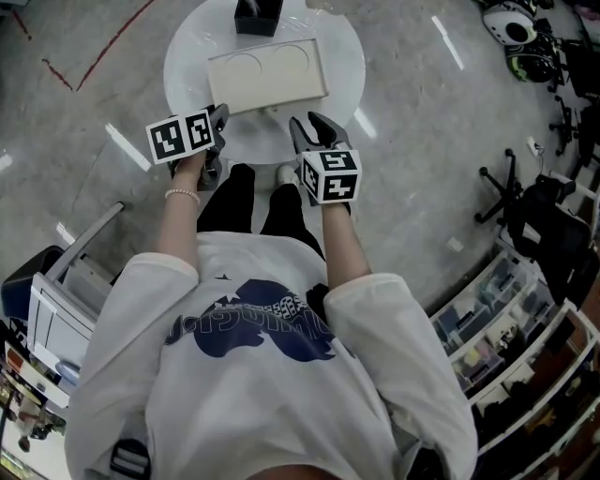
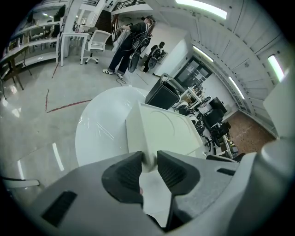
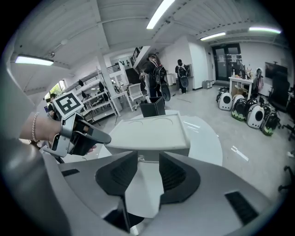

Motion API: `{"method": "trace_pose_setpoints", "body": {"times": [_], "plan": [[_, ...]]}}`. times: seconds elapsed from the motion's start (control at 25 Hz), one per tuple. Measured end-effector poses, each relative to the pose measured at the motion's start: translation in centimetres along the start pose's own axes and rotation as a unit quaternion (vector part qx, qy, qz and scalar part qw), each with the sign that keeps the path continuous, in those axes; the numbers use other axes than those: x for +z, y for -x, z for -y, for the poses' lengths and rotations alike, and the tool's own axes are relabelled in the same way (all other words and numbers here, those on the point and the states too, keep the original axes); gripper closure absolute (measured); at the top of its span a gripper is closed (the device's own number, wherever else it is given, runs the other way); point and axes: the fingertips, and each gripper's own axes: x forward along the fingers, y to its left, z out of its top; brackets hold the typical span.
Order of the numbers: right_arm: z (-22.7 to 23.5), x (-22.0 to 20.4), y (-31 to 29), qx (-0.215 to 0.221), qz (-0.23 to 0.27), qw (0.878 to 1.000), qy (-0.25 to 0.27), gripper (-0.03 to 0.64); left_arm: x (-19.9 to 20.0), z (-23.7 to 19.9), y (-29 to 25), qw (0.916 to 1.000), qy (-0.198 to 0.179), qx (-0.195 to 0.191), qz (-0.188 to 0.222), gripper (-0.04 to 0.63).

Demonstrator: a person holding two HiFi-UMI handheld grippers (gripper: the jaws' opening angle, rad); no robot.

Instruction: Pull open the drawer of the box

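The box sits flat in the middle of the round white table, long side toward the person. The drawer looks shut, front flush as far as I can see. From the head view you basically can't see that front at all, it's edge-on from up there. Only the right gripper view shows it, with a tiny knob on it that's too small to make out properly.

The right gripper is just in front of that face with its claw released. Its jaws are apart, the knob shows in the gap just past the tips, and nothing touches the pads. The left gripper is at the box's near left corner and grasping it, the corner fills the gap between the pads.

Behind the box there's a black bin, cut off by the top edge of the head view.
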Motion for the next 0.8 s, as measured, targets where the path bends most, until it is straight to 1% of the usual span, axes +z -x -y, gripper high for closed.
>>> {"method": "trace_pose_setpoints", "body": {"times": [0.2, 0.32, 0.44, 0.6, 0.8], "plan": [[-0.8, -2.0, -2.6, 0.018, -0.062, 0.998, -0.010, 0.456, 0.1, 0.1, 0.1, 0.9999, 0.012, -0.002, -0.003, 0.486], [-1.3, -2.9, -4.2, 0.030, -0.095, 0.995, -0.022, 0.446, 0.0, 0.0, 0.1, 0.9998, 0.017, -0.003, -0.006, 0.488], [-1.7, -3.4, -5.8, 0.043, -0.125, 0.991, -0.021, 0.445, 0.0, 0.0, -0.1, 0.9996, 0.027, -0.007, -0.007, 0.489], [-2.1, -4.0, -7.6, 0.055, -0.171, 0.983, -0.031, 0.431, 0.1, -0.1, -0.1, 0.9993, 0.033, -0.011, -0.010, 0.489], [-2.9, -4.9, -9.1, 0.071, -0.232, 0.968, -0.058, 0.431, 0.1, -0.3, 0.0, 0.9989, 0.043, -0.014, -0.009, 0.489]]}}
